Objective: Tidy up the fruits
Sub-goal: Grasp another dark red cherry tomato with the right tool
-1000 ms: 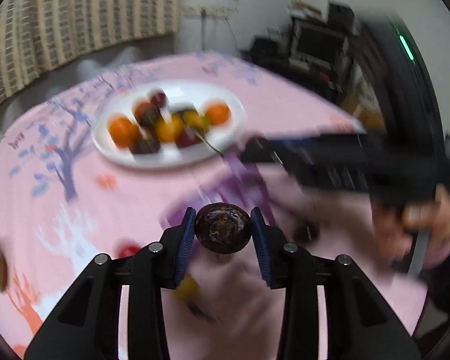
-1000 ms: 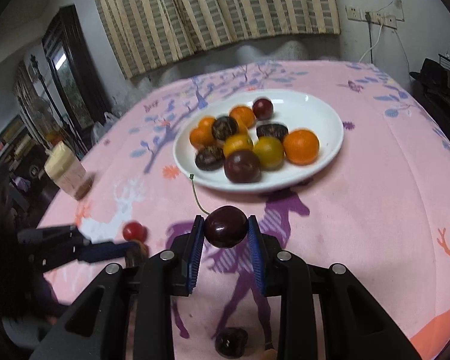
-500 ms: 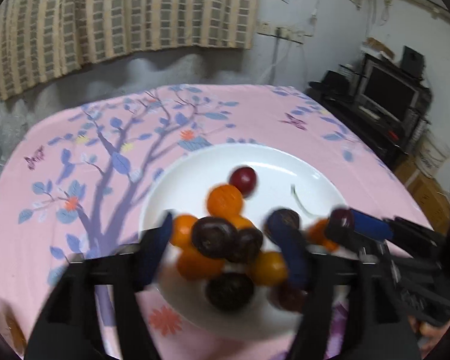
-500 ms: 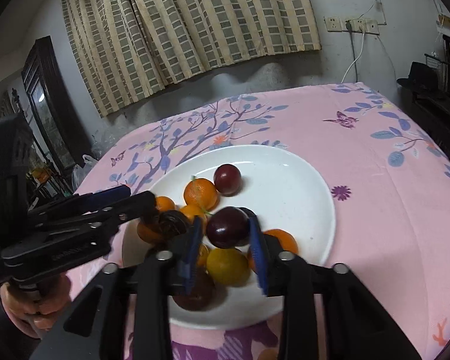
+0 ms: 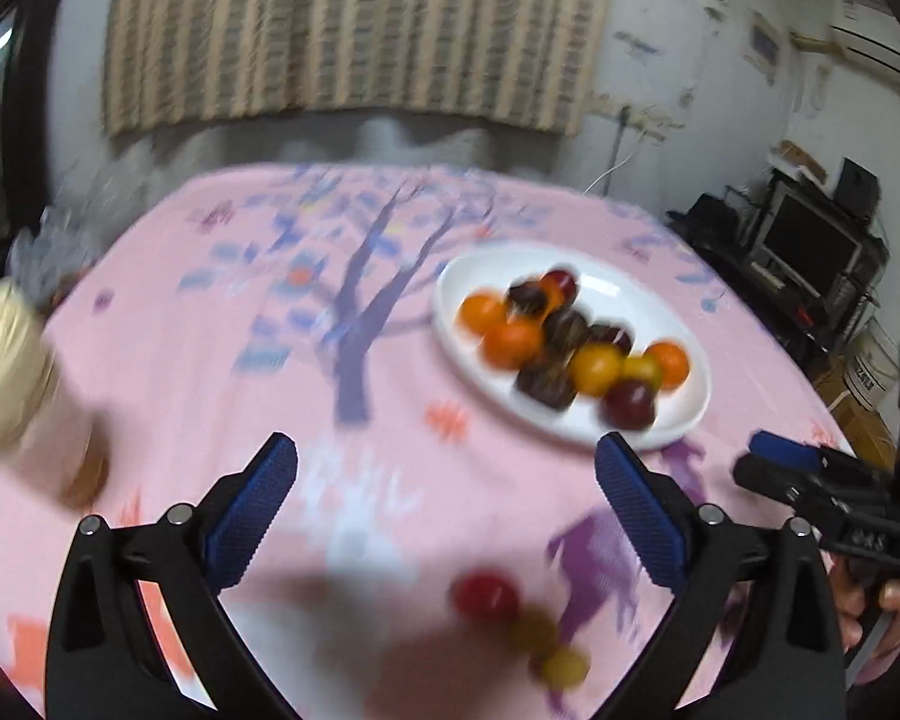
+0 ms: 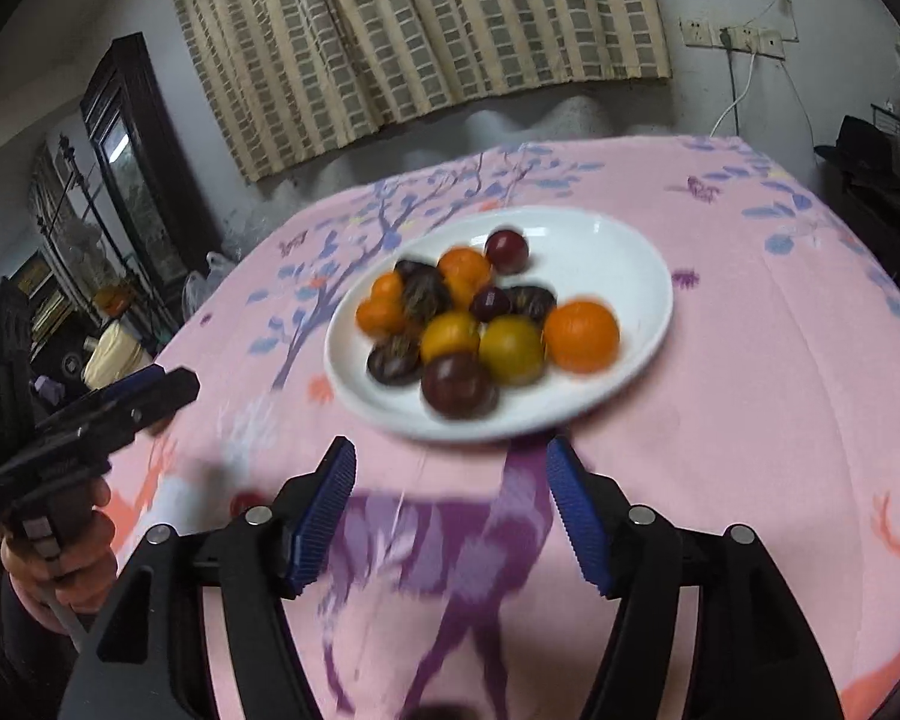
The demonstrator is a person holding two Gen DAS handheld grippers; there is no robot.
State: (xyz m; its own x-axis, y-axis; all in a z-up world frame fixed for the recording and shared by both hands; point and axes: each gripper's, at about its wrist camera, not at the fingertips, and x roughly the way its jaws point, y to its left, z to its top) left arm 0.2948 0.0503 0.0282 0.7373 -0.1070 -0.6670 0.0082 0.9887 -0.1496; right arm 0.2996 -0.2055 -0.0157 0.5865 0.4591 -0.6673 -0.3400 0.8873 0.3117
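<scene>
A white plate (image 5: 684, 420) (image 6: 636, 264) on the pink tablecloth holds several orange, yellow and dark purple fruits. My left gripper (image 5: 447, 501) is open and empty, low over the cloth in front of the plate. Just beneath it lie a small red fruit (image 5: 486, 595) and two small yellow ones (image 5: 564, 667). My right gripper (image 6: 450, 510) is open and empty, just in front of the plate's near rim. The right gripper also shows at the right of the left wrist view (image 5: 810, 480), and the left one at the left of the right wrist view (image 6: 120, 402).
A cream-lidded jar (image 5: 12, 384) stands at the table's left edge. A red fruit (image 6: 243, 501) lies left of my right gripper. A dark cabinet (image 6: 132, 138) stands at the left of the room, electronics (image 5: 810, 252) at the right.
Both grippers have opened and let their dark fruits go onto the plate. Both have pulled back from above the plate towards the near side of the table.
</scene>
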